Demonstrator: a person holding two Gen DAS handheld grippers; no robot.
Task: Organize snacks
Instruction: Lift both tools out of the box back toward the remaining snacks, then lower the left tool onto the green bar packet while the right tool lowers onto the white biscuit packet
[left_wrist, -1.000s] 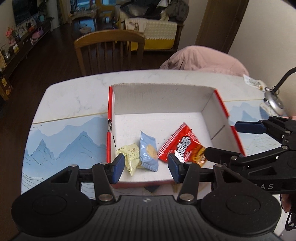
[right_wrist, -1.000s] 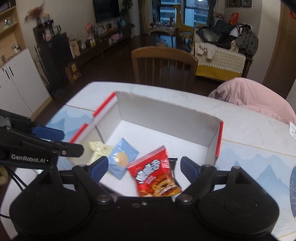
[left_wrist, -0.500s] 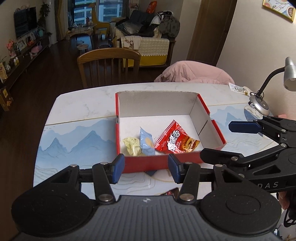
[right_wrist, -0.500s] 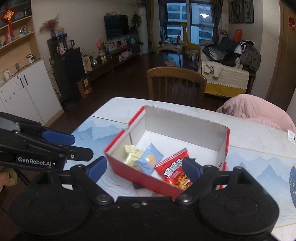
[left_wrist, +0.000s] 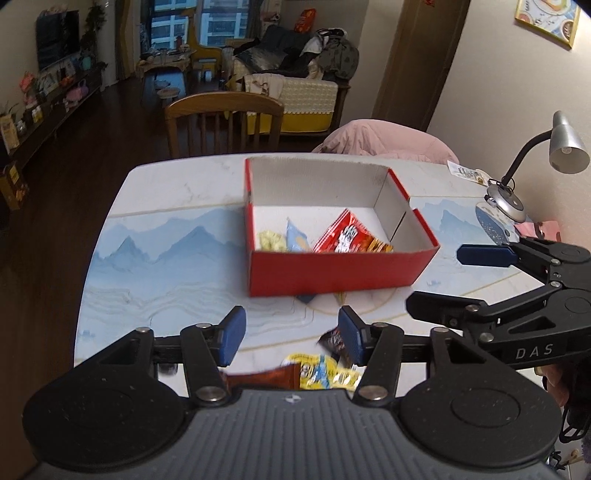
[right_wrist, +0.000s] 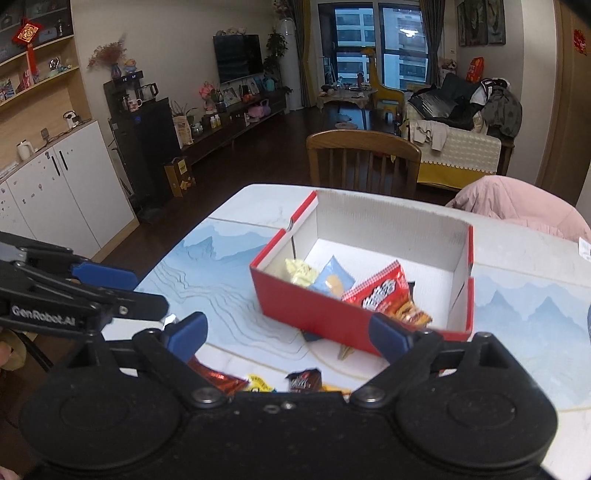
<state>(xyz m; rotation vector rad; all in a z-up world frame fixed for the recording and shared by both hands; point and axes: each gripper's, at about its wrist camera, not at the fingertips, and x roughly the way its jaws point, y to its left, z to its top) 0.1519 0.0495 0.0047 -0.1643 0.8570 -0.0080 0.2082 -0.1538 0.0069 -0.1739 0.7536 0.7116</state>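
We hold the left tongs (left_wrist: 291, 341) tilted downward and forward, the two blue pads parted with nothing between them; their jaws have just been opening further. Our right tongs (right_wrist: 291, 334) point down at a similar slant, spread wider than the left, blue pads far apart and empty, and these jaws too have just been opening. The two tools sit side by side, close together: from the left wrist view the right tongs reach in from the right edge, and from the right wrist view the left tongs reach in from the left edge.
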